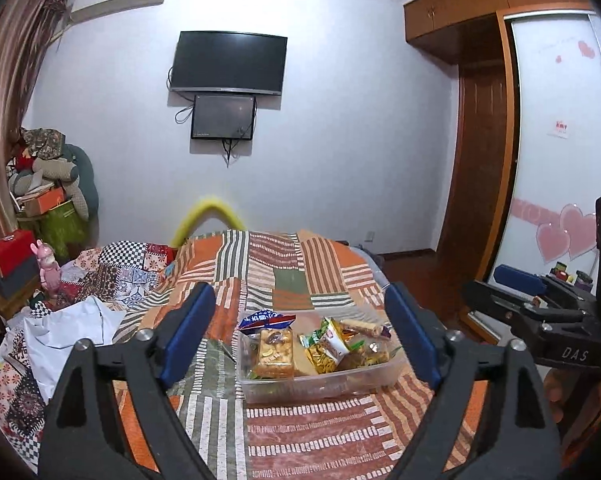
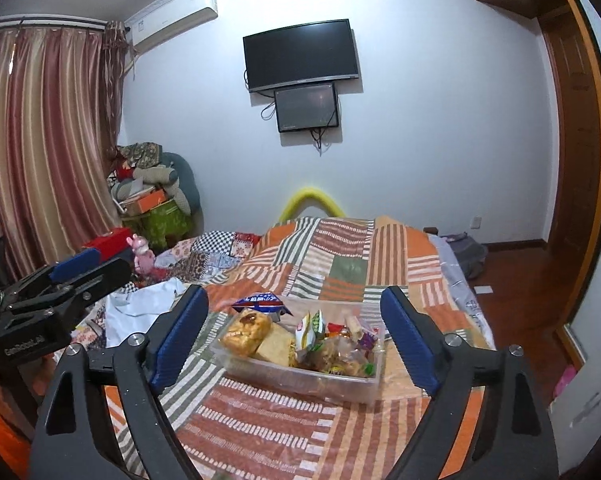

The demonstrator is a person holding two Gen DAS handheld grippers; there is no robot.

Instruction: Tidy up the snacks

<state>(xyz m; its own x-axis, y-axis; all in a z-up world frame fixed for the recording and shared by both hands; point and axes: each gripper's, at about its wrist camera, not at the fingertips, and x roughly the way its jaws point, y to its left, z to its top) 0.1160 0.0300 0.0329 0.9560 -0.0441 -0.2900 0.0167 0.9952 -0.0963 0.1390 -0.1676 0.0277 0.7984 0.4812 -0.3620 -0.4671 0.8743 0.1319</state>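
Observation:
A clear plastic box (image 1: pixel 320 384) stands on the striped bed cover, full of snack packets: a cake bar (image 1: pixel 275 346), a blue bag (image 1: pixel 265 320) and a yellow-green packet (image 1: pixel 327 342). My left gripper (image 1: pixel 300 328) is open and empty, held above and before the box. The box also shows in the right wrist view (image 2: pixel 300 374) with the cake bar (image 2: pixel 246 330). My right gripper (image 2: pixel 296 330) is open and empty, likewise short of the box. Each gripper shows at the edge of the other's view, the right one (image 1: pixel 540 312) and the left one (image 2: pixel 60 284).
The bed cover (image 1: pixel 300 432) of orange, green and white patches fills the foreground. White cloth (image 1: pixel 68 328) and patterned bedding lie at the left. A pink figurine (image 1: pixel 48 268) and red box (image 1: pixel 8 252) stand left of the bed. A wardrobe (image 1: pixel 560 140) is on the right.

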